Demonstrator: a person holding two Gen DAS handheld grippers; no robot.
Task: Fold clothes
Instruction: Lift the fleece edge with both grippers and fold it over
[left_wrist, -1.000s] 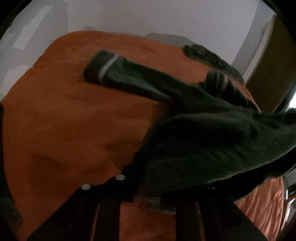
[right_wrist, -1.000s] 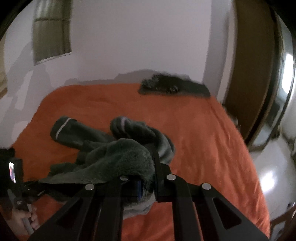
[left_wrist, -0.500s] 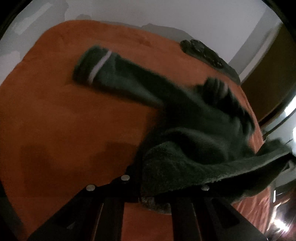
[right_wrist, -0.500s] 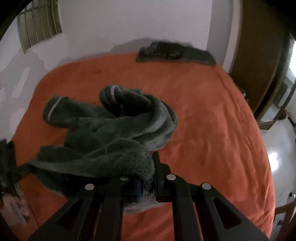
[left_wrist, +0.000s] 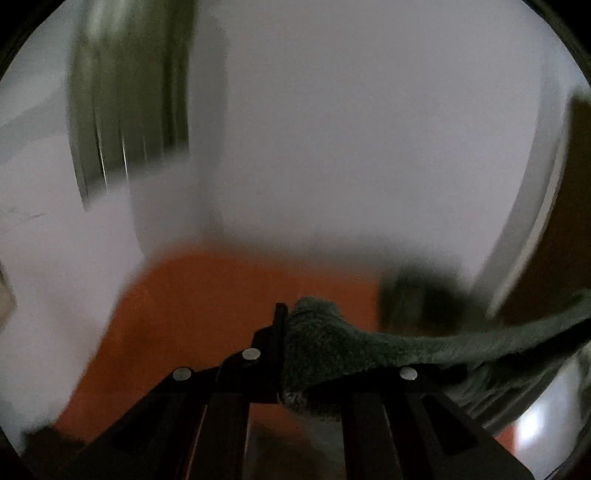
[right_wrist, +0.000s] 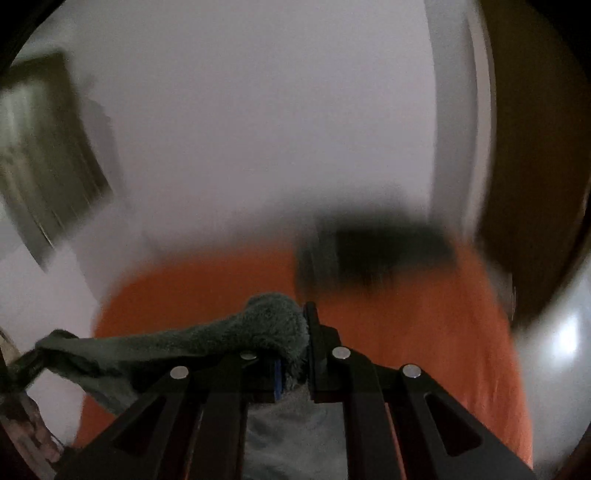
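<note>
Two tools share one garment, and each view shows one end of it.

From the left wrist, the left tool (left_wrist: 282, 354) is pinched on a bunched edge of a thick grey-green fleece garment (left_wrist: 369, 349). From the pinch the cloth runs off to the right as a taut, slightly sagging band, raised above the orange bed (left_wrist: 192, 306). A blurred dark heap (left_wrist: 417, 299) lies at the far side of the bed, by the wall. The pile looks plush and soft, so the garment should drape and slump wherever it is unsupported, and its bulk suggests some weight.

From the right wrist, the right tool (right_wrist: 301, 350) is pressed together on another rolled wad of the same fleece garment (right_wrist: 266, 328). The band here leads off left, and more pale cloth hangs below the fingers. The bed (right_wrist: 424, 332) lies beneath, blurred.

As a judgement, the fleece is not slippery or fragile; a firm pinch on a doubled edge or corner, one at each end as here, should hold it spread.
</note>
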